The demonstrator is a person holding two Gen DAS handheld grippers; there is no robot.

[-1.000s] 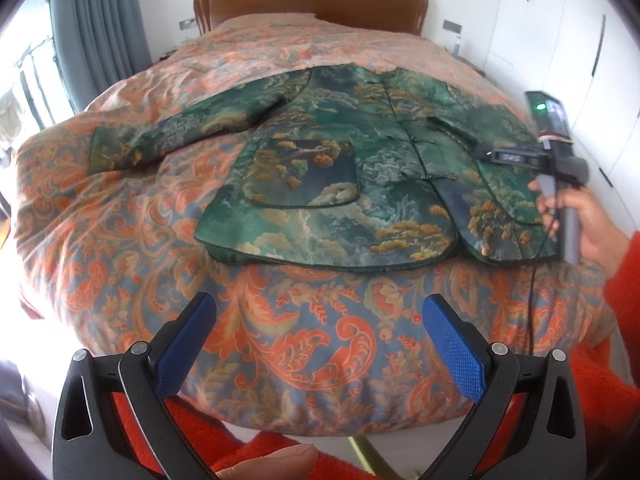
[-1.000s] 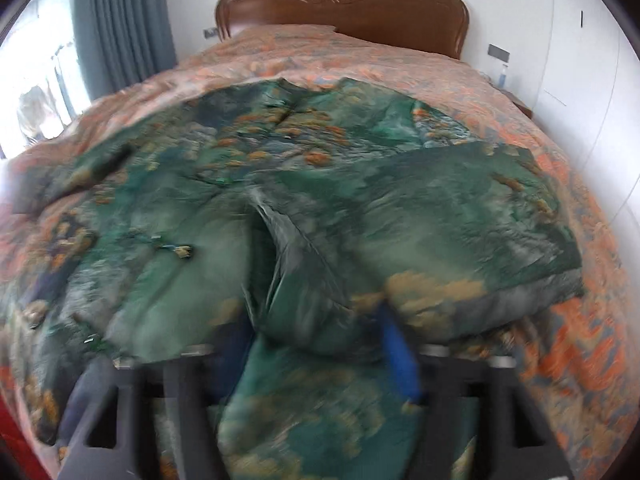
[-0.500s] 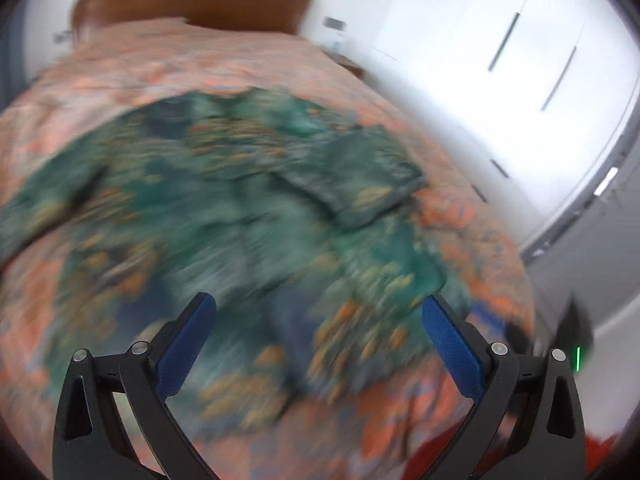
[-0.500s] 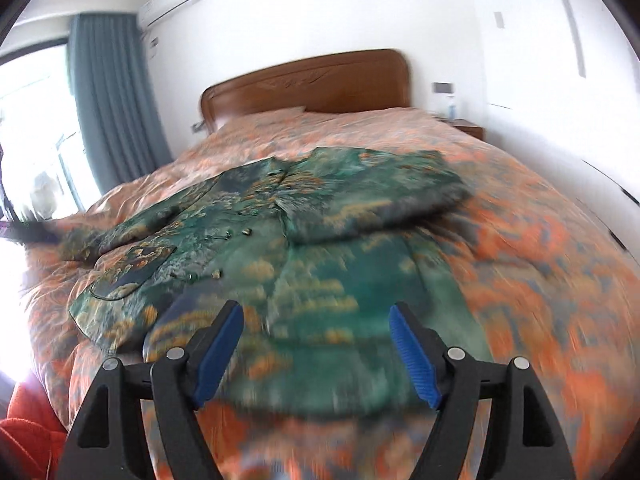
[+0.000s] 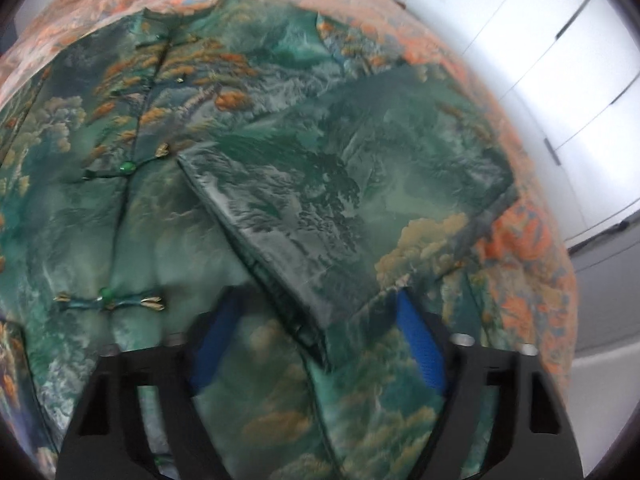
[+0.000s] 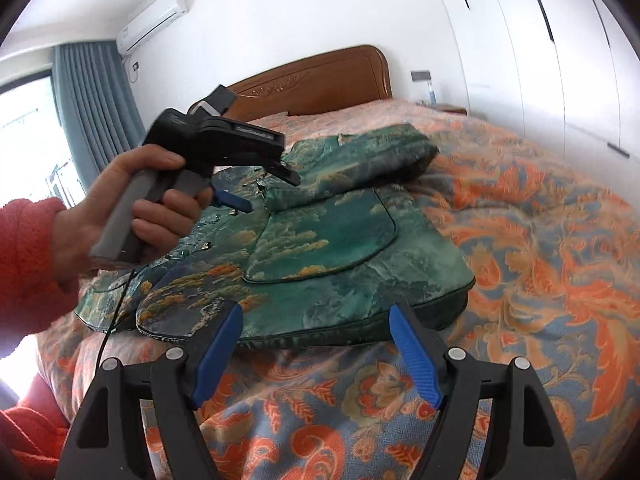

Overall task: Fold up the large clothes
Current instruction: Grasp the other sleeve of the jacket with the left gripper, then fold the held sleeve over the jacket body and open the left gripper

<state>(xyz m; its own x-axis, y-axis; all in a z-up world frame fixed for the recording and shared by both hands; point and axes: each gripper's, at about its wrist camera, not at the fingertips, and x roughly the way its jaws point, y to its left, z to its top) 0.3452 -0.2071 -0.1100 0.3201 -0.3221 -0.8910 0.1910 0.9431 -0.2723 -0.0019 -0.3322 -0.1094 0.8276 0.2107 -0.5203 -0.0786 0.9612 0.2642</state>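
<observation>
A green brocade jacket (image 5: 132,216) (image 6: 340,248) with knot buttons lies flat on the bed. One sleeve (image 5: 360,184) (image 6: 360,160) is folded back across its chest. My left gripper (image 5: 318,300) (image 6: 260,188) hovers low over the jacket, pointing steeply down. Its jaws are closing, with the sleeve's cuff corner lying between the blue pads (image 5: 418,340), which do not press on it. My right gripper (image 6: 316,314) stands open near the bed's front edge, just short of the jacket's hem, with nothing between its fingers.
An orange and blue paisley quilt (image 6: 540,240) covers the bed. A wooden headboard (image 6: 320,80) stands at the back, white wardrobe doors (image 6: 560,60) on the right and a grey curtain (image 6: 92,100) on the left. A hand (image 6: 120,200) in a red sleeve holds the left gripper.
The left gripper swept from the bed's foot to low over the folded sleeve, and its jaws narrowed. The right gripper drew back from the jacket to the bed's front edge.
</observation>
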